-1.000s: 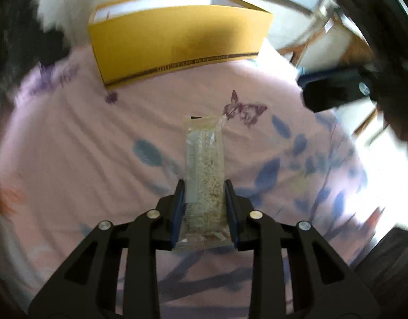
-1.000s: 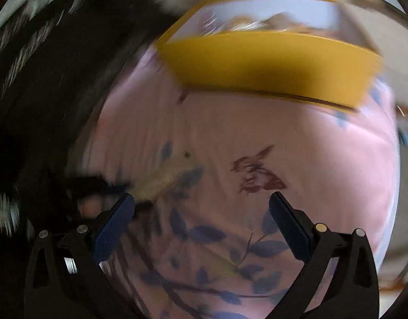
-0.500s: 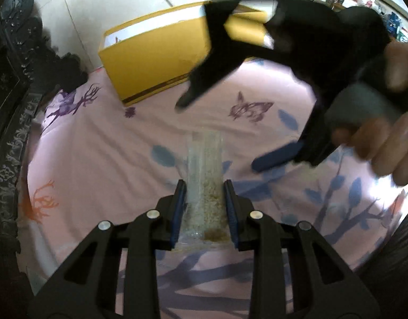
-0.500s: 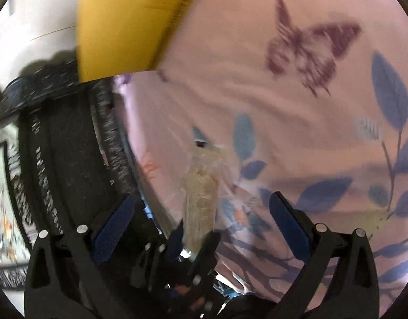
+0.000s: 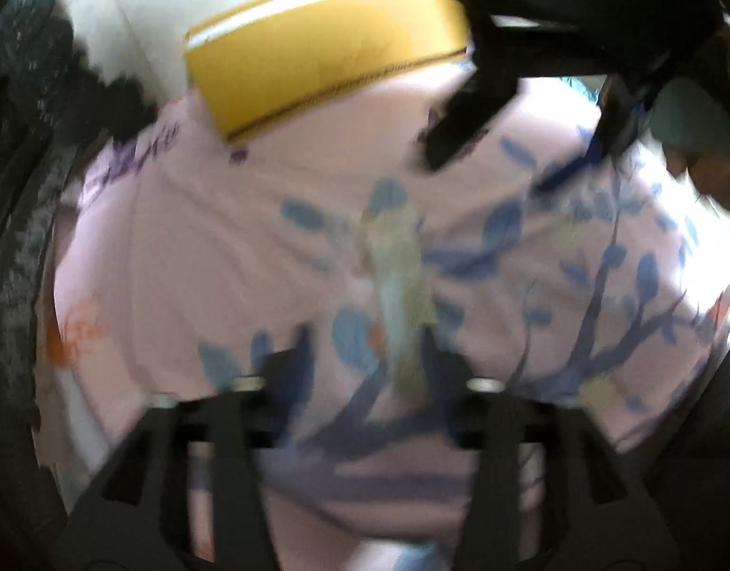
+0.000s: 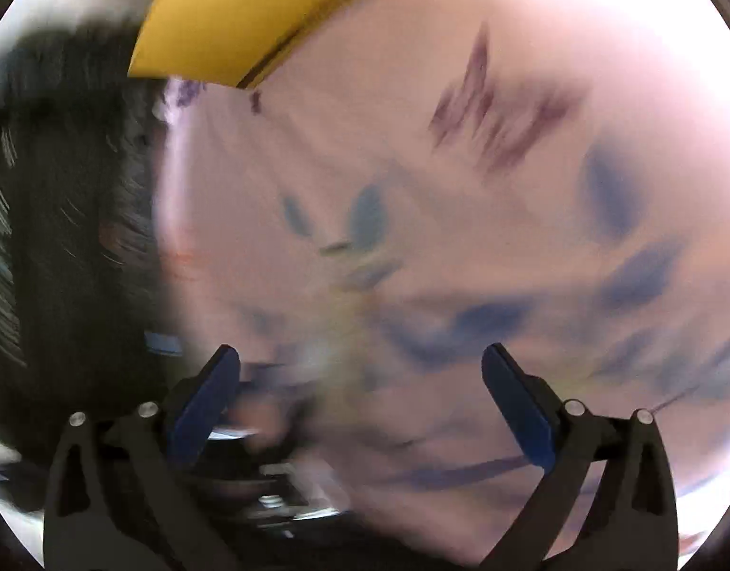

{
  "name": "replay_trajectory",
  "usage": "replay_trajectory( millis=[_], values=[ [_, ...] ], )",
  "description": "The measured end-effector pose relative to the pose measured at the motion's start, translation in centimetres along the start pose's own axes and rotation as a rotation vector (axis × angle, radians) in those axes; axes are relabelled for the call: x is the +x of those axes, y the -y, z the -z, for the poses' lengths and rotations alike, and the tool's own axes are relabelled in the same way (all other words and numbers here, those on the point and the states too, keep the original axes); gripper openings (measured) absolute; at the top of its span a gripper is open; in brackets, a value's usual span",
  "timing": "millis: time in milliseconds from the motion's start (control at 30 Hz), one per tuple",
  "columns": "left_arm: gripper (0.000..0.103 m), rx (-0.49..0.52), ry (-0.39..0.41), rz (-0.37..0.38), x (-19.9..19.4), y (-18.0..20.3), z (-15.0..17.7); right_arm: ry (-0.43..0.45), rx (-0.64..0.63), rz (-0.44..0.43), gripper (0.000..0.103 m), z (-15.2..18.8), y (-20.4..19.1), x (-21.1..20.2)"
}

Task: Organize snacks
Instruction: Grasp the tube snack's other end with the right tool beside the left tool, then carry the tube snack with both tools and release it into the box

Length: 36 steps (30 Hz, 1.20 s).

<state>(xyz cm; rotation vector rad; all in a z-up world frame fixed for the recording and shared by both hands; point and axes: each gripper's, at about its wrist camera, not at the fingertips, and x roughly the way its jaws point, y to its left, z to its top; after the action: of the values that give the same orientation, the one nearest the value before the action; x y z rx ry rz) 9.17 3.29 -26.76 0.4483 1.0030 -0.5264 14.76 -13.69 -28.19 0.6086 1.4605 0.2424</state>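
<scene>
A long clear packet of pale crumbly snack (image 5: 398, 276) lies lengthwise on the pink patterned cloth (image 5: 184, 257). My left gripper (image 5: 365, 338) has the packet's near end between its jaws. The jaws are opening, the left finger stands clear of the packet and the packet leans by the right finger. My right gripper (image 5: 508, 152) hangs open above the cloth beyond the packet, held by a hand (image 5: 698, 176). In the right wrist view its blue pads (image 6: 212, 395) stand wide apart with only blurred cloth between them. The yellow box (image 5: 317, 62) stands at the back.
The yellow box (image 6: 231, 14) has an open top and stands at the cloth's far edge. Dark carved furniture (image 5: 22, 166) lines the left side. The cloth (image 6: 508, 238) bears blue leaves and a purple butterfly. Both views are motion-blurred.
The left jaws, shut on the packet before, have spread apart. The right gripper has rolled and come down toward the cloth. The left view has shifted slightly.
</scene>
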Motion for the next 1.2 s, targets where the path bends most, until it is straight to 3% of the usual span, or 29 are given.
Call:
replay_trajectory(
  millis=[33, 67, 100, 167, 200, 300, 433, 533, 567, 600, 633, 667, 700, 733, 767, 867, 1000, 1200],
  values=[
    [0.068, 0.012, -0.006, 0.014, 0.0, 0.0, 0.3, 0.044, -0.244, 0.158, 0.102, 0.2, -1.9, -0.4],
    [0.068, 0.04, 0.006, 0.034, -0.3, 0.2, 0.5, 0.064, -0.44, 0.253, 0.102, 0.5, -3.5, -0.5],
    [0.072, 0.074, 0.034, 0.048, -0.7, 0.6, 0.7, 0.095, -0.714, 0.354, 0.102, 1.4, -5.5, -0.3],
    [0.077, 0.194, 0.125, 0.103, -1.8, 1.9, 0.9, 0.117, -1.162, 0.446, 0.102, 3.8, -7.7, 0.2],
    [0.079, 0.238, 0.147, 0.118, -2.0, 2.3, 1.0, 0.05, -1.446, 0.44, 0.102, 5.5, -8.5, 1.0],
    [0.081, 0.308, 0.156, 0.118, -1.5, 3.4, 0.9, -0.201, -1.779, 0.367, 0.102, 6.5, -8.7, 2.8],
    [0.081, 0.316, 0.045, 0.066, 1.6, 3.8, 0.9, -0.288, -1.964, 0.195, 0.102, 4.4, -10.0, 4.5],
    [0.085, 0.188, 0.038, 0.057, 2.2, 2.9, 0.7, -0.346, -2.154, 0.032, 0.102, 3.7, -10.7, 6.0],
    [0.083, 0.118, 0.022, 0.053, 2.6, 2.3, 0.5, -0.354, -2.257, 0.018, 0.102, 3.8, -10.7, 7.0],
    [0.075, 0.0, 0.021, 0.07, 2.8, 1.6, 0.5, -0.37, -2.35, 0.032, 0.095, 4.1, -10.6, 8.1],
    [0.071, -0.095, 0.023, 0.087, 2.9, 1.2, 0.6, -0.375, -2.389, 0.048, 0.08, 4.3, -10.6, 8.8],
    [0.055, -0.142, 0.036, 0.056, 2.8, 1.0, 0.7, -0.444, -2.346, 0.009, 0.069, 3.6, -11.1, 9.0],
    [0.045, -0.193, 0.041, 0.026, 2.6, 1.1, 0.8, -0.504, -2.239, -0.03, 0.05, 2.5, -11.9, 9.2],
    [0.037, -0.213, 0.039, 0.009, 2.4, 1.3, 0.8, -0.467, -2.171, -0.043, 0.039, 1.5, -12.4, 9.1],
    [0.035, -0.229, 0.035, -0.002, 2.5, 1.2, 0.6, -0.473, -2.135, -0.05, 0.039, 0.9, -12.7, 9.0],
    [0.034, -0.187, 0.031, -0.008, 2.2, 2.5, 0.8, -0.435, -2.207, -0.044, 0.038, 1.3, -11.9, 8.1],
    [0.033, -0.16, -0.006, 0.085, 1.8, 3.5, 0.4, -0.487, -2.153, -0.049, 0.038, 1.8, -10.6, 6.6],
    [0.033, -0.066, 0.009, 0.138, 1.1, 4.8, -2.0, -0.476, -2.077, 0.008, 0.038, 0.1, -9.6, 2.8]
  ],
)
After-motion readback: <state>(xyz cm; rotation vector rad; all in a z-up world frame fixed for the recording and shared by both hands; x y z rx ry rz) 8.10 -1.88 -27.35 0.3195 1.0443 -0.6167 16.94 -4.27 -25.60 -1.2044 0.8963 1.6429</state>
